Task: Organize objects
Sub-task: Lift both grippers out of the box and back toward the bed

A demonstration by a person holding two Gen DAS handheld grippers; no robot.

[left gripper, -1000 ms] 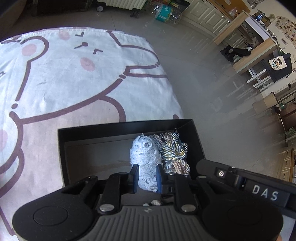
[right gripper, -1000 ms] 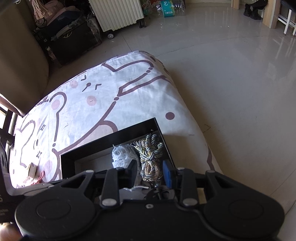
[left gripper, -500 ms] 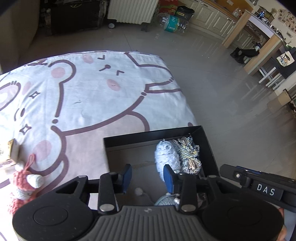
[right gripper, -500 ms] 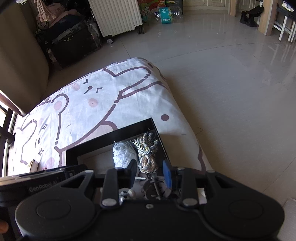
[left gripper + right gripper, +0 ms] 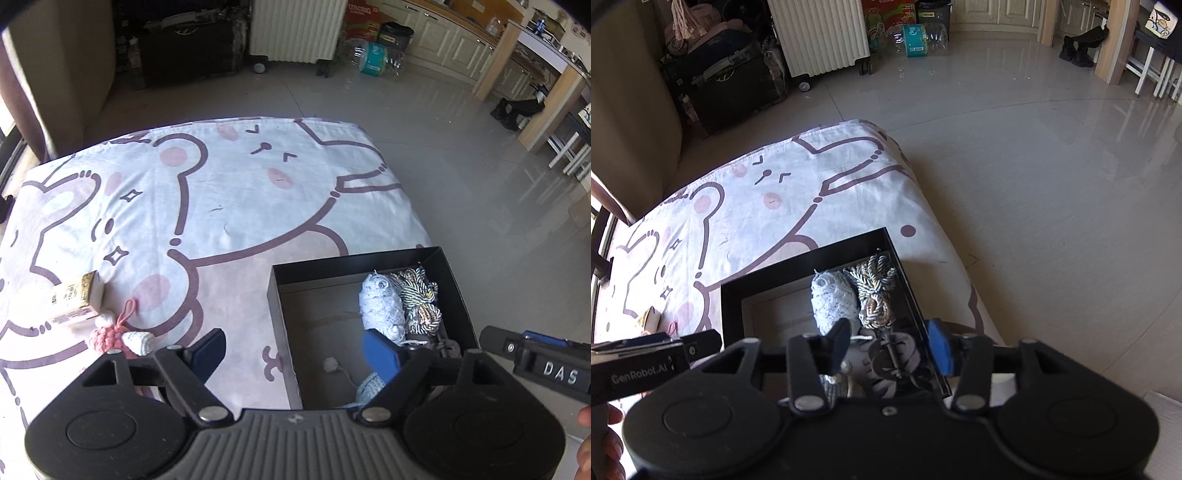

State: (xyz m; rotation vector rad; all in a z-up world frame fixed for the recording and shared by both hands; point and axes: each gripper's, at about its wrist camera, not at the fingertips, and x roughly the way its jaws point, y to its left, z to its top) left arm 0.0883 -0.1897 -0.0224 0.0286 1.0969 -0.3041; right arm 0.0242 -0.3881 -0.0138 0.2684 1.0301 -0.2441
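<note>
Left gripper [image 5: 295, 350] and right gripper [image 5: 888, 347], both angled steeply down over the black box [image 5: 456, 291], have just opened, empty.

- A home, open-plan living space; glossy tiled floor [image 5: 1015, 155]
- White wheeled radiator [image 5: 293, 29] against the wall; cream kitchen cabinets [image 5: 447, 40] behind a wooden counter [image 5: 532, 85]
- Cartoon-bear sheet [image 5: 207, 206] over a low cushion; packed water bottles [image 5: 916, 38]

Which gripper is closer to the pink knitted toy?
Left. The left gripper hangs right beside the pink knitted toy; the right gripper is over the black box, farther away.
</note>
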